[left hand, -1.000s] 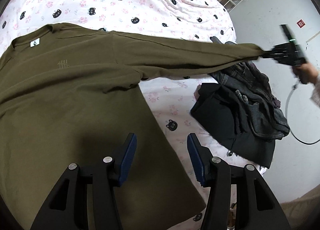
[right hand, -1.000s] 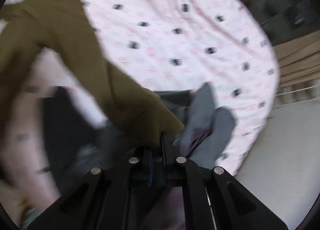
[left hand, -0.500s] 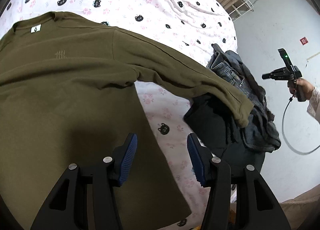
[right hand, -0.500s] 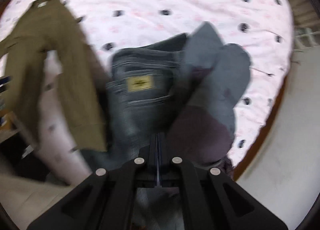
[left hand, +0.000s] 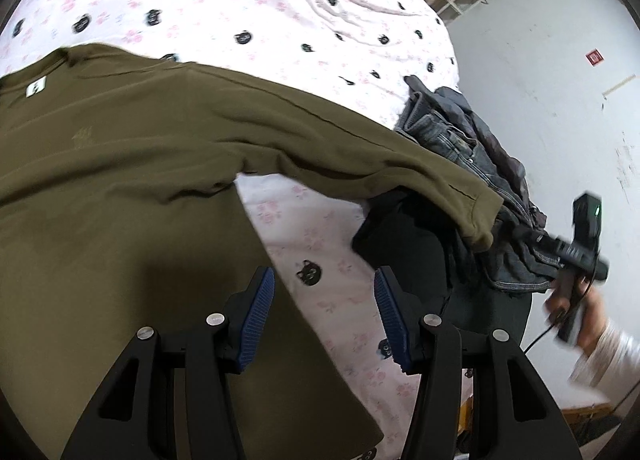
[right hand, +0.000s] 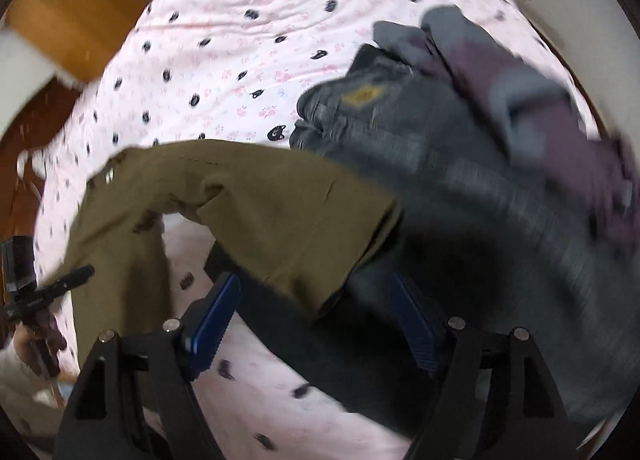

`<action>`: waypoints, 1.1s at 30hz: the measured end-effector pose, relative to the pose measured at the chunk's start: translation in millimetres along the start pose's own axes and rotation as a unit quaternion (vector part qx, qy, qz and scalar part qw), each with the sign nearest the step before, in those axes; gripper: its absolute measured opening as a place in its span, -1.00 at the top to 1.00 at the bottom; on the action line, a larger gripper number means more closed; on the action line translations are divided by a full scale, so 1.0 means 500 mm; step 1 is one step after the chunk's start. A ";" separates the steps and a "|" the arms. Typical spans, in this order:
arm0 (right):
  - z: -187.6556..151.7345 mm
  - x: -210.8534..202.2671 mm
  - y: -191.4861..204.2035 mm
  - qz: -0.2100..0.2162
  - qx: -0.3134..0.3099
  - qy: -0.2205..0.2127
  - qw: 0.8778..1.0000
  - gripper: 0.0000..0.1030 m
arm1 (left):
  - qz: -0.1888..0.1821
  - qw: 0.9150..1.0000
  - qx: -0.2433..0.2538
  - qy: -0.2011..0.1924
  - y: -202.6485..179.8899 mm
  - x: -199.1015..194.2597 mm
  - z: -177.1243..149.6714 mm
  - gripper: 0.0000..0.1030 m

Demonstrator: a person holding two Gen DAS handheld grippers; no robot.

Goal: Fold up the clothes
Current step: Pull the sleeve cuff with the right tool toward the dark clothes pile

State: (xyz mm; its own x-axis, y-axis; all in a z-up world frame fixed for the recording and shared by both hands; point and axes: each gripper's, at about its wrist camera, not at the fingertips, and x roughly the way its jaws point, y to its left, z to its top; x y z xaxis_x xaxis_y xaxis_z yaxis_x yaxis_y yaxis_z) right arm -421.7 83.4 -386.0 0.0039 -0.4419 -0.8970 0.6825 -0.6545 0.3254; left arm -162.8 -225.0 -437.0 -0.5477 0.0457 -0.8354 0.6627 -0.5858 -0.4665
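An olive long-sleeve shirt (left hand: 120, 196) lies spread on the bed, collar label at the far left. Its right sleeve (left hand: 360, 156) stretches across to a heap of dark clothes, where the cuff (left hand: 476, 216) rests. My left gripper (left hand: 322, 280) hovers open over the shirt's side edge, with nothing between its blue pads. In the right wrist view my right gripper (right hand: 316, 320) is opening wide. The sleeve cuff (right hand: 320, 244) lies loose just ahead of its pads, and neither pad presses on it.
The bed has a pink sheet with black cat faces (left hand: 280, 0). Jeans (left hand: 452, 136) and a black garment (left hand: 412, 244) are heaped at the bed's right edge, with a grey-purple piece (right hand: 520, 72) on top. A hand (left hand: 576, 312) holds the right gripper beside a white wall (left hand: 560, 60).
The right gripper let go of the sleeve cuff, and the sleeve dropped onto the dark heap. That gripper rolled, came down beside the cuff, and went from shut to wide. The left gripper crept forward.
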 end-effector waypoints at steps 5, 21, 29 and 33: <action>-0.078 0.076 -0.021 0.028 0.082 -0.034 0.996 -0.52 | 0.004 1.000 0.018 -0.001 -0.021 0.010 0.011 0.08; -0.047 0.189 -0.063 0.125 0.206 -0.103 0.965 -0.29 | 0.013 0.999 0.028 -0.009 -0.005 0.031 0.038 0.08; -0.030 0.171 -0.050 0.146 0.194 -0.090 0.966 0.79 | 0.010 1.000 0.012 -0.006 0.016 0.021 0.020 0.08; 0.000 0.105 -0.032 0.121 0.156 -0.102 0.975 0.80 | 0.011 1.000 0.005 -0.012 0.024 0.004 0.015 0.08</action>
State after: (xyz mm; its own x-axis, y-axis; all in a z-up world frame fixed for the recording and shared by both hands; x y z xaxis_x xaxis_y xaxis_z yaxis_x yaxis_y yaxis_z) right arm -432.3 70.5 -438.2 -0.0292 -0.6990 -0.7145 0.4239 -0.6560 0.6245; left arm -159.8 -238.3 -442.3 -0.5451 0.0139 -0.8382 0.6695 -0.5945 -0.4453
